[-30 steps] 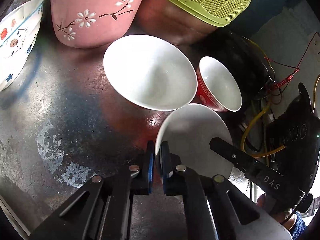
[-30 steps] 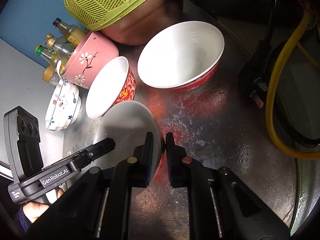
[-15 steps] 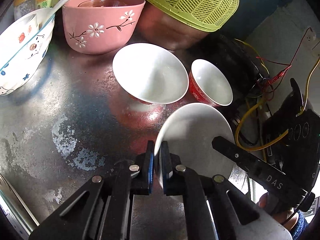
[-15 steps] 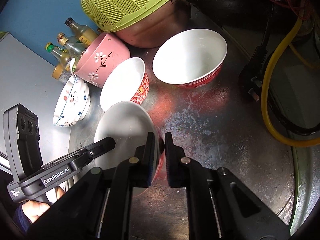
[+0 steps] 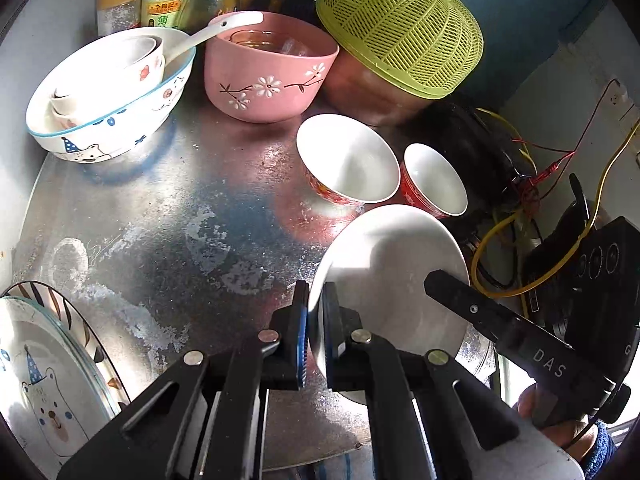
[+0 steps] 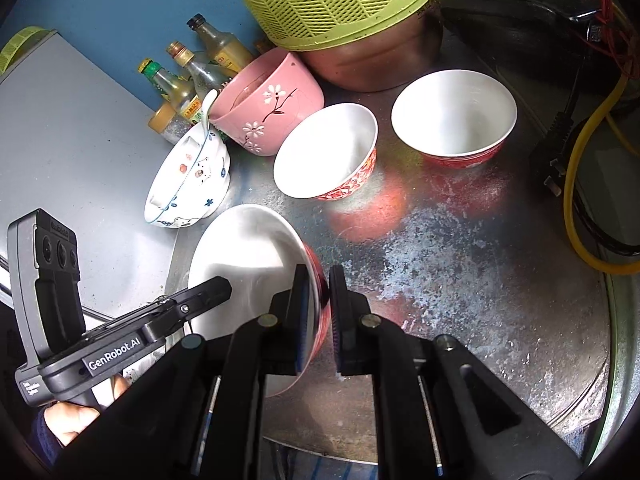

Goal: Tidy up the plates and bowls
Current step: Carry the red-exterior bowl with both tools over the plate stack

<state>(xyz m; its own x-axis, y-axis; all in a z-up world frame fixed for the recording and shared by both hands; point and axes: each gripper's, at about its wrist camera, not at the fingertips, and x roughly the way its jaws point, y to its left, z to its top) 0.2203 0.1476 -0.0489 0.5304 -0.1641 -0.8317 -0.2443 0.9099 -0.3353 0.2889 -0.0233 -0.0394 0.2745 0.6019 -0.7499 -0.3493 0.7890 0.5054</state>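
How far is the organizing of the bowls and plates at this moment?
Done: small cups sit nested in the bear bowl, and plates are stacked at the left edge. In hand: the left gripper and the right gripper both pinch the rim of one red bowl. Left: two red bowls stand apart, not stacked.

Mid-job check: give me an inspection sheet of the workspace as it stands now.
Surface: worn round metal tabletop.
Job's things: held bowl, white inside, red outside; two red bowls upright on the table; bear bowl holding small cups and a spoon; pink bowl; bear plate at the table edge.
Clutter: bottles; green basket upside down on a pot.
Grippers: left gripper and right gripper each shut on the held bowl's rim, opposite sides.
Cables: yellow cable, black plug, red wires.
Surroundings: blue wall.
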